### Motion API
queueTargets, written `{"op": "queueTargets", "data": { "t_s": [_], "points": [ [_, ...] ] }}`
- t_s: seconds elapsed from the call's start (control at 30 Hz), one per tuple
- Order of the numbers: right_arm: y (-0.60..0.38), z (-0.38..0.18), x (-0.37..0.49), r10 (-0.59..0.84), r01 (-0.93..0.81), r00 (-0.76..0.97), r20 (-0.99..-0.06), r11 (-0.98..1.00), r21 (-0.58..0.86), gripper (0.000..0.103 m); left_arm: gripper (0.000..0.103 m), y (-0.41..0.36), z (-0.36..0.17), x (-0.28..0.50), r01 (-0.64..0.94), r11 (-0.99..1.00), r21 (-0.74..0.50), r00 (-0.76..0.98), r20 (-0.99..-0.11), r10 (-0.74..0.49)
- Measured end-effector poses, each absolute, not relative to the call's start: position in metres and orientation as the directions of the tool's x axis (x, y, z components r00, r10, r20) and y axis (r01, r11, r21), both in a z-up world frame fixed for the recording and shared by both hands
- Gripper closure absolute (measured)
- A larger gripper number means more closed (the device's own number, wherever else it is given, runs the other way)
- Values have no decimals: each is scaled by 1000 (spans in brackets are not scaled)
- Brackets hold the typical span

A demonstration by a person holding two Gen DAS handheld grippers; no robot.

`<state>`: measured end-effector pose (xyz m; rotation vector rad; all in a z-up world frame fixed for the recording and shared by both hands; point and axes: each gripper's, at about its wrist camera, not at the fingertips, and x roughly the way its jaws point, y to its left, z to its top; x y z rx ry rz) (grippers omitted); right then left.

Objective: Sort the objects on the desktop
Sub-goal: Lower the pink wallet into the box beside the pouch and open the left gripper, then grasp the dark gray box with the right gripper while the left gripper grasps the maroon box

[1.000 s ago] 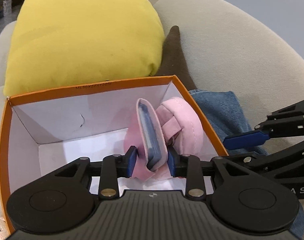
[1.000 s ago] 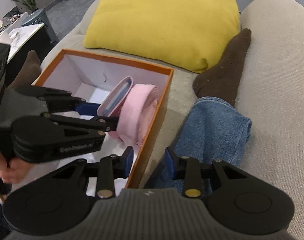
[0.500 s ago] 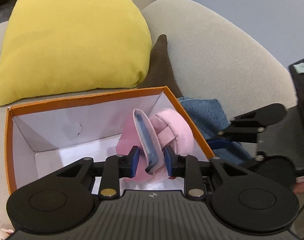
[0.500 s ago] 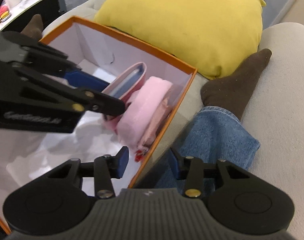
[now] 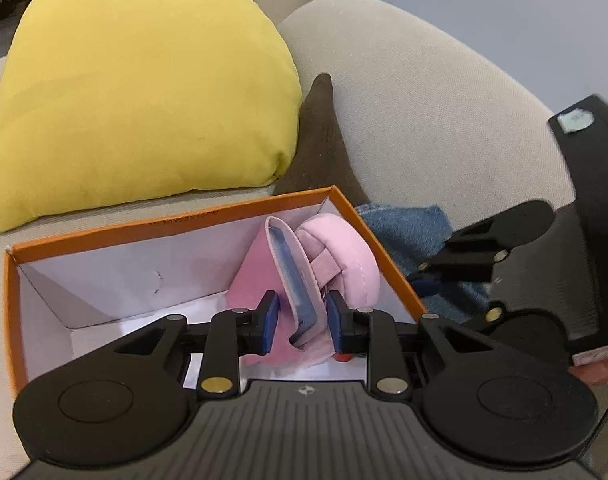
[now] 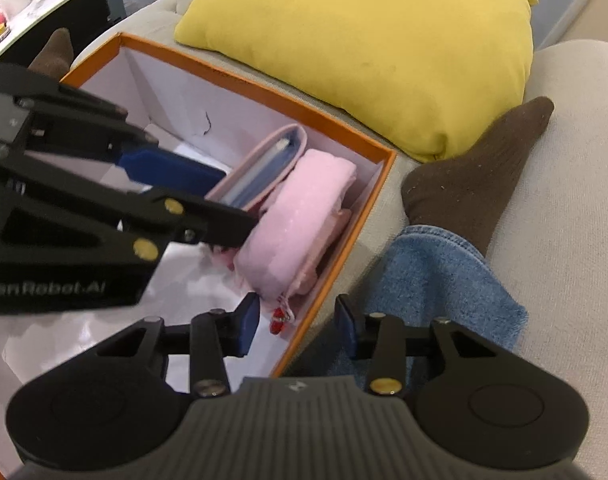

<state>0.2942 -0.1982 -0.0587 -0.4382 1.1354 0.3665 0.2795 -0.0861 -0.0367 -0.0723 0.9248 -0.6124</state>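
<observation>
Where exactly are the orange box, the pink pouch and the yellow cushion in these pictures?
orange box (image 6: 260, 84): right wrist view, on its far orange rim.
pink pouch (image 6: 300, 216): right wrist view, on its soft upper side.
yellow cushion (image 5: 144, 96): left wrist view, middle of its front face.

I see a beige sofa (image 5: 423, 92) filling the frame, a yellow cushion (image 5: 144, 92) upper left, grey-blue wall (image 5: 483, 0) upper right.

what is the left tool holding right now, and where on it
Nothing firmly: the left tool straddles the near end of the pink case in the orange box, jaws parted with gaps showing.
</observation>
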Motion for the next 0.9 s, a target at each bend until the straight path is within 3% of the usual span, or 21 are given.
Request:
{"op": "queueTargets", "data": {
  "t_s": [0.3, 0.53, 0.73, 0.9],
  "points": [
    [-208, -41, 276, 61, -469, 407, -912, 870, -151, 54, 69, -82, -31, 278, 442, 843, -306, 470, -721, -509],
    [-214, -11, 239, 101, -430, 452, -887, 895, -117, 55, 69, -55, 4, 247, 431, 864, -258, 521, -711, -472],
    [-179, 38, 194, 287, -520, 464, -838, 854, 5, 58, 69, -4, 70, 182, 442, 892, -95, 610, -697, -377],
    [-120, 45, 151, 436, -634, 430, -791, 769, 79, 58, 69, 42, 78, 129, 349, 937, -10, 647, -721, -248]
  ]
}}
